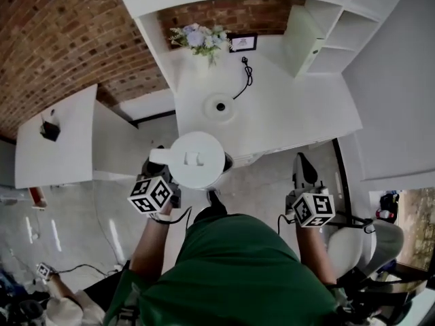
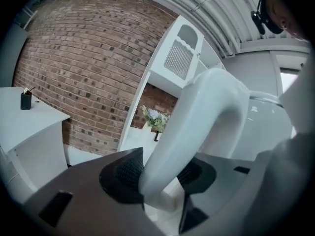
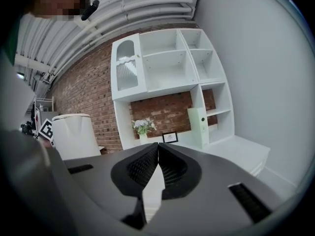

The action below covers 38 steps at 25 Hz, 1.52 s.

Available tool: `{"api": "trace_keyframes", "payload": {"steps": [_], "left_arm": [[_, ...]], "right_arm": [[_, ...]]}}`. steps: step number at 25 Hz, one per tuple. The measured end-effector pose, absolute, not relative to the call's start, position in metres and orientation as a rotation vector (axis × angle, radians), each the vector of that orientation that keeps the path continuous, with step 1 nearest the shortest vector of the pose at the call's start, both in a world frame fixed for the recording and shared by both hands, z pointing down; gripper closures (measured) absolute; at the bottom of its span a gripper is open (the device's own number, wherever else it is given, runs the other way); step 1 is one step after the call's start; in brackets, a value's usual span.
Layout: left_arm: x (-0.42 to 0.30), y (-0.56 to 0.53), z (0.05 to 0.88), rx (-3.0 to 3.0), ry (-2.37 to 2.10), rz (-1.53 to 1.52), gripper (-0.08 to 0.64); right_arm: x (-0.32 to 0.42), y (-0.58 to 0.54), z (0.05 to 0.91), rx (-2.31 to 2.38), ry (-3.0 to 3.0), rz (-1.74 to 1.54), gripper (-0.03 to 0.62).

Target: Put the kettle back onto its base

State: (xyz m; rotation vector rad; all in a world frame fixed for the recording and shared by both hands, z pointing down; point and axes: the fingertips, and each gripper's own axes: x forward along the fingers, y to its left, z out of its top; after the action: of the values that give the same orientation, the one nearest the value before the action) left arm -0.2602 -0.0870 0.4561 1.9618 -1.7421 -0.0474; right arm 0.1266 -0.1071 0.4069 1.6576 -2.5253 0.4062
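The white kettle (image 1: 196, 159) hangs in the air in front of the white counter, short of its round base (image 1: 220, 106), which lies on the counter with a black cord. My left gripper (image 1: 162, 170) is shut on the kettle's handle (image 2: 206, 127), whose white arch fills the left gripper view between the black pads. My right gripper (image 1: 305, 172) is off to the right, away from the counter, jaws shut with nothing between them (image 3: 157, 168). The kettle (image 3: 73, 134) also shows at the left of the right gripper view.
A vase of flowers (image 1: 199, 39) and a small framed picture (image 1: 242, 43) stand at the counter's back. White shelving (image 1: 326, 26) with a white box rises at the right. A lower white table (image 1: 54, 138) with a dark cup lies to the left. A person crouches at bottom left.
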Motion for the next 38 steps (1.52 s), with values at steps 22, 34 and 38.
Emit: {"api": "trace_keyframes", "payload": {"steps": [22, 34, 38], "left_arm": [[-0.291, -0.264, 0.476, 1.954, -1.748, 0.002, 0.368], [-0.278, -0.319, 0.504, 1.911, -1.782, -0.016, 0.368], [-0.276, -0.335, 0.515, 1.926, -1.782, -0.020, 0.368]], "right_arm": [[0.123, -0.244, 0.423, 1.717, -2.441, 0.437, 0.571], [0.156, -0.268, 0.450, 1.719, -2.385, 0.512, 0.571], [0.160, -0.271, 0.454, 1.726, -2.369, 0.509, 0.571]]}}
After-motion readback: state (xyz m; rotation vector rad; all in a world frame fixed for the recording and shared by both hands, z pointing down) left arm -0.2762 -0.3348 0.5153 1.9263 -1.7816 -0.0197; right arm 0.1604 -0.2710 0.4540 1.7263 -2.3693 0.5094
